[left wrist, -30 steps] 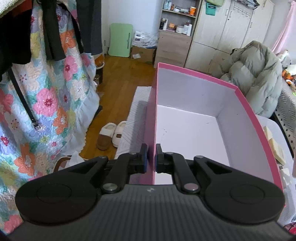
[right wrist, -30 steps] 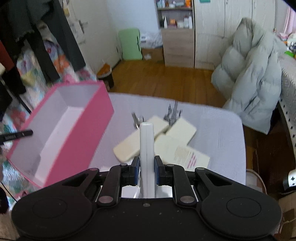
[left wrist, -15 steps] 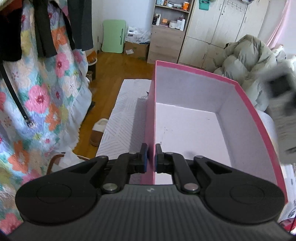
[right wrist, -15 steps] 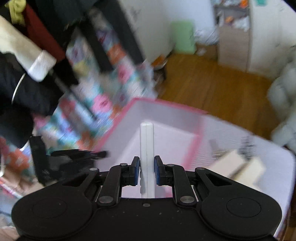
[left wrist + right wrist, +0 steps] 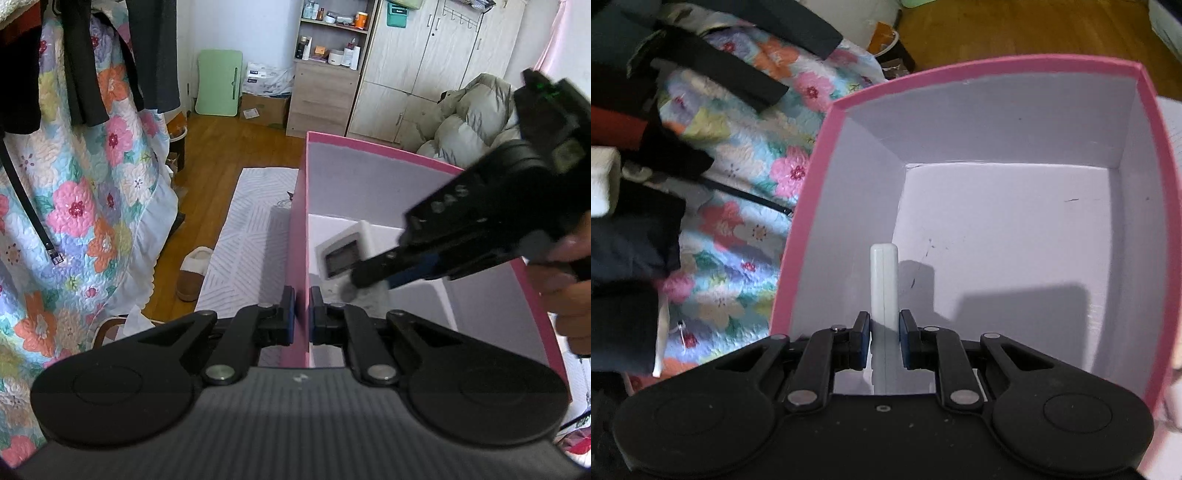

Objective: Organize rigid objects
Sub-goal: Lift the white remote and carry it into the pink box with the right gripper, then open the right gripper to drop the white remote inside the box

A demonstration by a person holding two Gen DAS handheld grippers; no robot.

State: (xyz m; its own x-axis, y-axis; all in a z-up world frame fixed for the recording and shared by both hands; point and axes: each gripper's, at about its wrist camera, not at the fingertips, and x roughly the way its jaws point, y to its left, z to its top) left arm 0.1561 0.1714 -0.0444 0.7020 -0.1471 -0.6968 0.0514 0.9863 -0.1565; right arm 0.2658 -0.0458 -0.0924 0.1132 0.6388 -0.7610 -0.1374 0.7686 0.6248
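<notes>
White remote (image 5: 884,284): a slim white handset with a small dark screen near its far end, seen edge-on in the right wrist view and screen-up in the left wrist view (image 5: 341,251). It is held inside the pink box, above the white floor near the left wall; contact with the floor cannot be told.

Right gripper (image 5: 884,332): its two blue-padded fingers are pressed against the remote's flat sides, pinching it. From the left wrist view the gripper (image 5: 364,275) is seen reaching down over the box's right side, gripped by a hand (image 5: 569,291).

Pink box (image 5: 997,62): an open cardboard box, pink outside, white inside, with faint dark marks on the floor. No other contents are seen.

Left gripper (image 5: 302,314): its fingers are closed on the box's thin near-left wall (image 5: 298,236), one pad outside and one inside.

Surroundings: a patterned white cloth (image 5: 247,236) is laid beneath the box. A floral quilt (image 5: 92,192) hangs to the left, with dark garments (image 5: 81,62) over it. Slippers (image 5: 192,269) lie on the wooden floor. A padded jacket (image 5: 469,122) is slumped before pale cupboards.
</notes>
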